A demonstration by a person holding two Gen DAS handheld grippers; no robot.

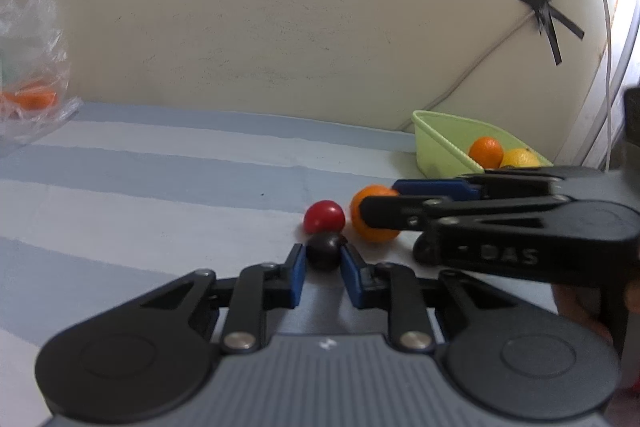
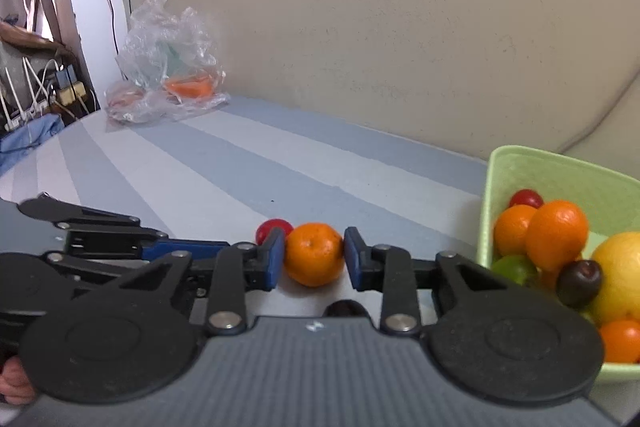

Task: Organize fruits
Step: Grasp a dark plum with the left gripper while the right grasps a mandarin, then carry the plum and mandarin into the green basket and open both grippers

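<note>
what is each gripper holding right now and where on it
Left gripper pinches the dark plum at its sides. Right gripper brackets the mandarin at its widest; firm contact cannot be told.

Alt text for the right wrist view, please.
The right gripper brackets an orange lying on the striped blue cloth, blue pads at its sides. A green basket of fruit sits at right, a small red fruit behind the orange.
</note>
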